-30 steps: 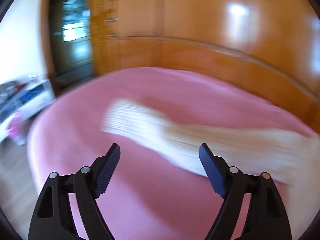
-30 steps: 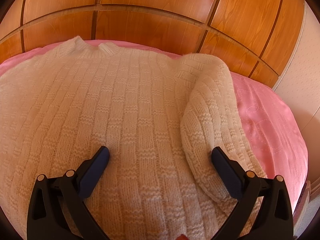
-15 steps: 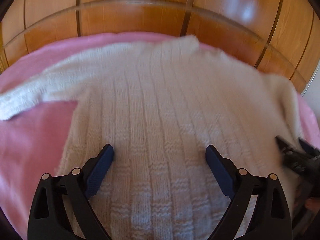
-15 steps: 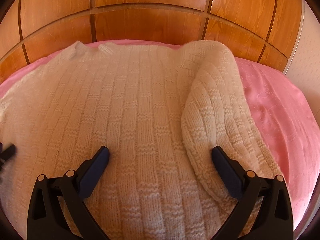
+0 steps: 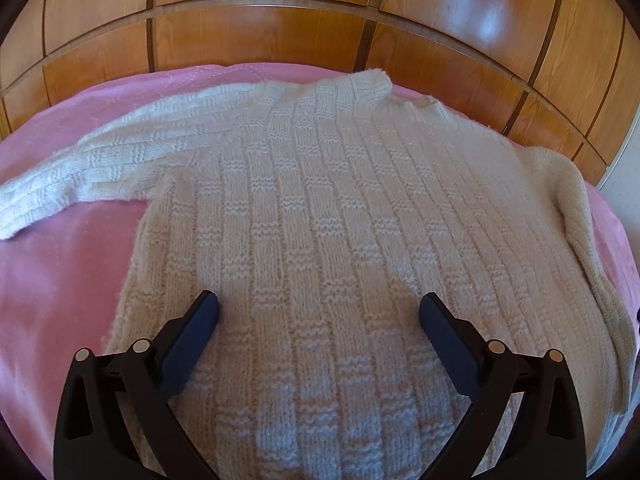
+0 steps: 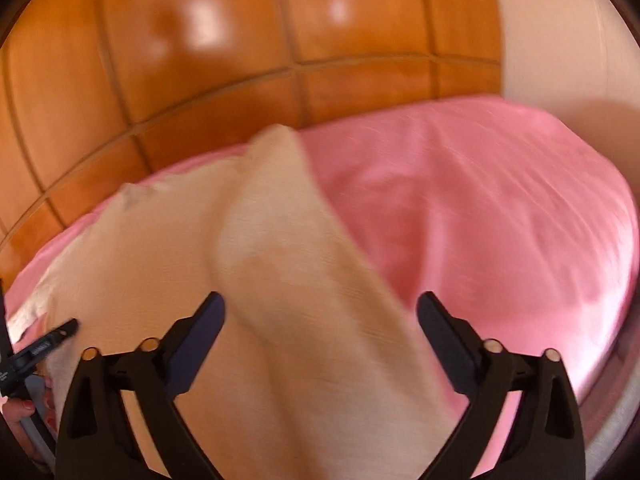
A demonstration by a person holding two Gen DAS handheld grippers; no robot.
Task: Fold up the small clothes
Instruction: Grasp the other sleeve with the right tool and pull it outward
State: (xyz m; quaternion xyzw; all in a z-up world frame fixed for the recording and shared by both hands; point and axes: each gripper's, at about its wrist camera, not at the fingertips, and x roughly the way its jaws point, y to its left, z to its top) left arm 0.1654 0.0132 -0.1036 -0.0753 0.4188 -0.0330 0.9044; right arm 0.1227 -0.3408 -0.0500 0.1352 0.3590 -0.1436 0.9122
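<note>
Backdrop: glossy orange-brown wood panelling point(image 5: 260, 36) curves across the far side of both views, from 9 to 3 o'clock.
Surface: pink bed cover point(image 5: 60, 280), smooth, bare at 9 o'clock in the left wrist view and wide open toward 2 o'clock in the right wrist view.
Sweater: cream knitted sweater point(image 5: 340, 216) lies flat on the pink bed cover, collar toward 12 o'clock near the panelling.
Left sleeve: left sleeve point(image 5: 100, 160) stretches out to 9 o'clock, resting on the cover.
Right sleeve: right sleeve point(image 6: 288, 248) lies folded along the sweater's side, running from 12 toward 6 o'clock; this view is blurred.
Left gripper: left gripper point(image 5: 319, 312) hovers over the sweater's lower body, jaws wide apart, nothing between them.
Right gripper: right gripper point(image 6: 320, 312) sits over the right sleeve, jaws spread wide and gripping nothing.
</note>
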